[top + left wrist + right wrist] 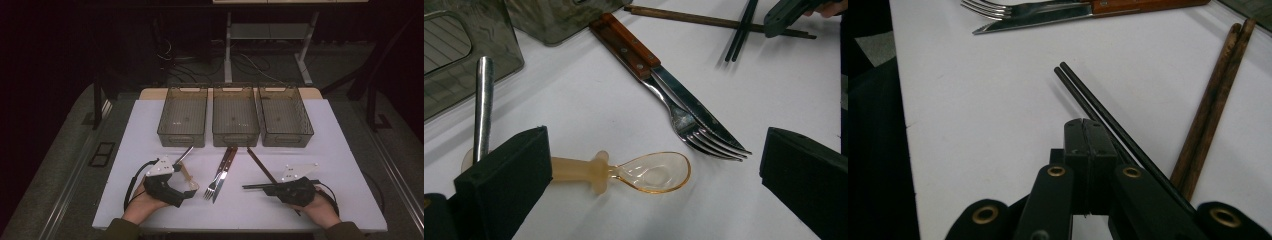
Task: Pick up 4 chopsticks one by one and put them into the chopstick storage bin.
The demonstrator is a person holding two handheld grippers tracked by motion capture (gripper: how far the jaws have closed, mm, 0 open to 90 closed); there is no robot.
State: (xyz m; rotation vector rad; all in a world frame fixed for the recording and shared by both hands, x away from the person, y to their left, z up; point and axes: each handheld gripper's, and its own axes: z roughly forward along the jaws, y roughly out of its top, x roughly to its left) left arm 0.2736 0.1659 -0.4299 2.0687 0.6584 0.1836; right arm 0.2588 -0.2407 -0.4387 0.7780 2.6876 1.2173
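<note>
Sorting cutlery into the three bins [235, 120] on the counter [150, 130]: the right gripper [1087, 125] has its fingers fully closed, with the black chopsticks [1098, 107] alongside, right of the wooden pair [1213, 110]; whether they are pinched is hidden, so verify before lifting. The left gripper [649, 165] stands wide over the amber spoon [649, 172].
</note>
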